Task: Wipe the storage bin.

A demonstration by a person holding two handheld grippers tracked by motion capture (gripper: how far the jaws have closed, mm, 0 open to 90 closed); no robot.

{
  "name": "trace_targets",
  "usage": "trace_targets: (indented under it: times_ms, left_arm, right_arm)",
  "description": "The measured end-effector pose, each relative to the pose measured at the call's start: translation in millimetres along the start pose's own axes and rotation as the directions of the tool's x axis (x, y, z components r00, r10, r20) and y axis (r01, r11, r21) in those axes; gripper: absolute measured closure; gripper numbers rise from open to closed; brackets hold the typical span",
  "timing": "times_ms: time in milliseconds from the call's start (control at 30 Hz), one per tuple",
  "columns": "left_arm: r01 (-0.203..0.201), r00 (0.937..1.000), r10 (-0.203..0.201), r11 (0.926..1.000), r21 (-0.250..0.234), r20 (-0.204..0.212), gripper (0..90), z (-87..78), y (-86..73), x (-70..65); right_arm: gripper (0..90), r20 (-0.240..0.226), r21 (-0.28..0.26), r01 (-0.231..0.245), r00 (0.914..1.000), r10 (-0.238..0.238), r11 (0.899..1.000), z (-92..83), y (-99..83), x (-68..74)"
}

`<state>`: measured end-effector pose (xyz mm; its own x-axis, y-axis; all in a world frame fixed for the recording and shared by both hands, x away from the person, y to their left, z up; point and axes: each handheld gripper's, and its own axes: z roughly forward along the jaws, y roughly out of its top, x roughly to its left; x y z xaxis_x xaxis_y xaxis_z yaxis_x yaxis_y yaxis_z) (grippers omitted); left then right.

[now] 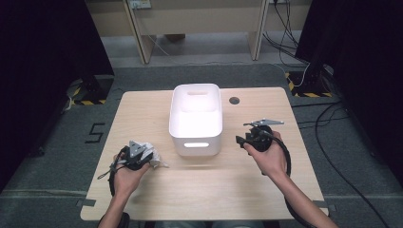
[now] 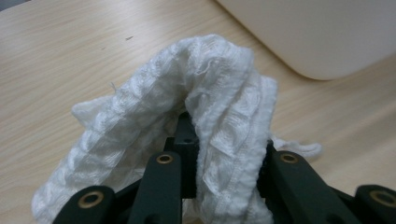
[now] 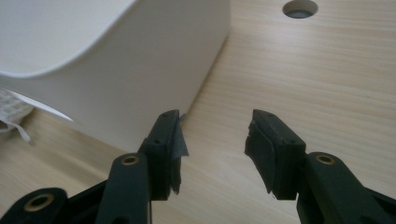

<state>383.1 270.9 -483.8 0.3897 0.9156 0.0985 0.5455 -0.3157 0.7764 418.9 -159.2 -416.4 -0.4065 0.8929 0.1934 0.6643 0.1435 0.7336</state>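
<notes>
Left gripper (image 1: 151, 159) clamps a crumpled white ribbed cloth (image 2: 205, 116) just left of the white plastic bin (image 1: 196, 118), probably for dropping in. Right gripper (image 3: 212, 144), jaws apart and empty, waits just right of the bin.

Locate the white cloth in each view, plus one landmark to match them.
High view: cloth lower left on the table, in the left tool.
Left gripper view: cloth centre, draped over the jaws.
Right gripper view: cloth a sliver at the left edge.
Landmark: white bin.
</notes>
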Motion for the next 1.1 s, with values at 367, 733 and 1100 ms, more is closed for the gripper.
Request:
trace_targets:
  times_ms: [367,733,1100]
  left_arm:
    - [0.045,0.999,-0.045,0.999,-0.007,-0.002,59.2,34.4,-9.2,11.6]
    - [0.044,0.9988,-0.043,0.999,-0.011,0.023,27.6,18.7,-11.7,11.6]
    - [0.027,0.999,-0.024,0.9969,-0.074,0.037,23.4,-25.5,-20.2,12.5]
  right_arm:
    - [53.2,0.041,0.021,-0.017,0.999,0.016,1.0,-0.3,-19.3,-14.2]
    - [52.6,0.044,0.025,-0.015,0.999,0.013,1.0,-2.3,-22.6,-15.1]
    - [52.6,0.05,0.016,-0.016,0.9986,0.015,1.0,-8.2,-25.5,-18.5]
